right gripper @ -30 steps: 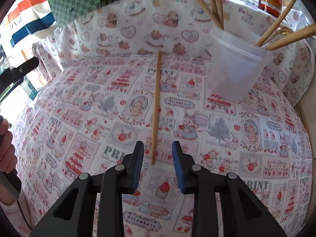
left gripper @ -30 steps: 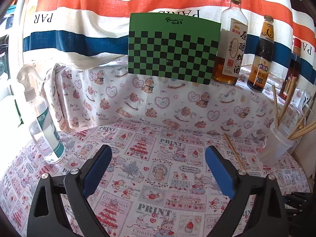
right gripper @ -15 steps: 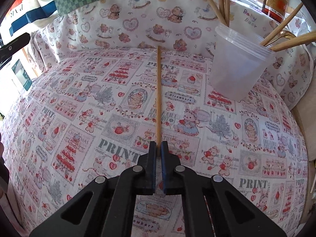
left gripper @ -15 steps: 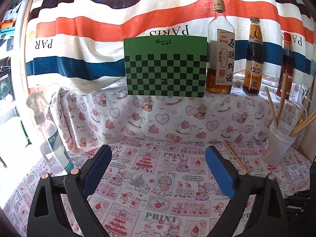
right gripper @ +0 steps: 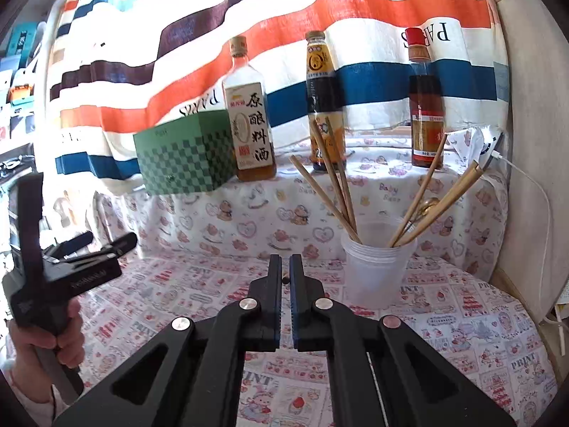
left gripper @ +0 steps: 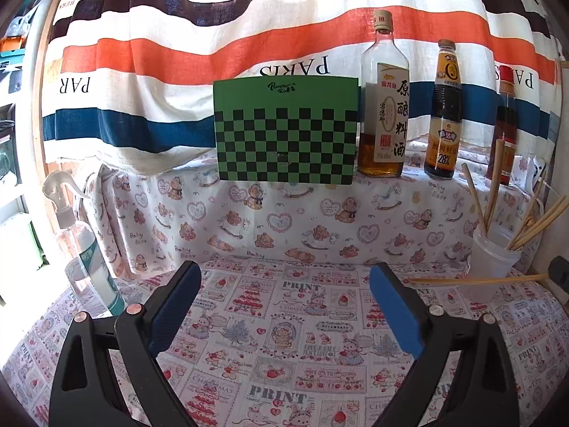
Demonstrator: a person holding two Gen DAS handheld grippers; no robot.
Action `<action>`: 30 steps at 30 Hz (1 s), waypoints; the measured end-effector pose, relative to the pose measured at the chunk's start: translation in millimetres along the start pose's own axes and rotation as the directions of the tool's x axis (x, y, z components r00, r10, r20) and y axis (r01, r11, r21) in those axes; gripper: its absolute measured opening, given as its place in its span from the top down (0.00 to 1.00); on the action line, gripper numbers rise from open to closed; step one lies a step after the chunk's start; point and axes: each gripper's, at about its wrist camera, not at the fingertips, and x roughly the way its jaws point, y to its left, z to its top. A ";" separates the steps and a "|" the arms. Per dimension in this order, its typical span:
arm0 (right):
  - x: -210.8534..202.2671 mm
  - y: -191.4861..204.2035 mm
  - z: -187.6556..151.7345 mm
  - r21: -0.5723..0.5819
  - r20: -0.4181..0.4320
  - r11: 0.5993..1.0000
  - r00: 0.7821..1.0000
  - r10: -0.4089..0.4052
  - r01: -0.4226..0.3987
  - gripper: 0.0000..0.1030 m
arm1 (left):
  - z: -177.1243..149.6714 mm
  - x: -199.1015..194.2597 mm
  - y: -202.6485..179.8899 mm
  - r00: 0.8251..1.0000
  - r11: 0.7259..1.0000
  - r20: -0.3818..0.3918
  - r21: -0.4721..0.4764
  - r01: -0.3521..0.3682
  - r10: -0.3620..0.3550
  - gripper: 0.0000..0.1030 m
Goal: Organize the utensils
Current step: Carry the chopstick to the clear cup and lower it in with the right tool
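Observation:
My right gripper (right gripper: 285, 273) is shut on a single wooden chopstick, of which only the end (right gripper: 285, 279) shows between the blue pads. In the left wrist view the same chopstick (left gripper: 476, 279) hangs level above the cloth, reaching left from the right edge. A clear plastic cup (right gripper: 377, 261) holding several chopsticks and a gold spoon stands just right of my right gripper; it also shows in the left wrist view (left gripper: 492, 258). My left gripper (left gripper: 284, 297) is open and empty above the patterned tablecloth (left gripper: 291, 338).
On the raised shelf behind stand a green checkered box (left gripper: 286, 128) and three sauce bottles (left gripper: 384, 106) (left gripper: 444, 114) (left gripper: 505, 124). A spray bottle (left gripper: 83, 249) stands at the left. A striped cloth hangs behind. A white cable (right gripper: 540, 199) runs down the right wall.
My right gripper closed on the chopstick lying on the cloth and lifted it, tilting up to face the shelf. My left gripper rose a little and stayed open.

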 end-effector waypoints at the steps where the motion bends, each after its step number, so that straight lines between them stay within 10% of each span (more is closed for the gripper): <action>1: -4.7 -1.6 2.6 0.010 0.017 1.000 1.000 0.015 -0.015 0.95 | -0.8 1.8 -0.4 1.000 1.000 -0.007 -0.001 0.004 -0.004 0.08; 19: 2.7 -23.8 83.5 0.030 -0.181 0.993 0.978 -0.106 0.113 0.95 | -10.5 14.6 -7.2 0.987 0.990 -0.085 -0.044 0.131 -0.134 0.05; 30: -13.1 -19.7 137.5 -0.037 -0.114 0.976 0.970 -0.215 0.212 0.96 | -15.1 16.2 -15.5 0.989 0.992 -0.075 -0.009 0.128 -0.128 0.04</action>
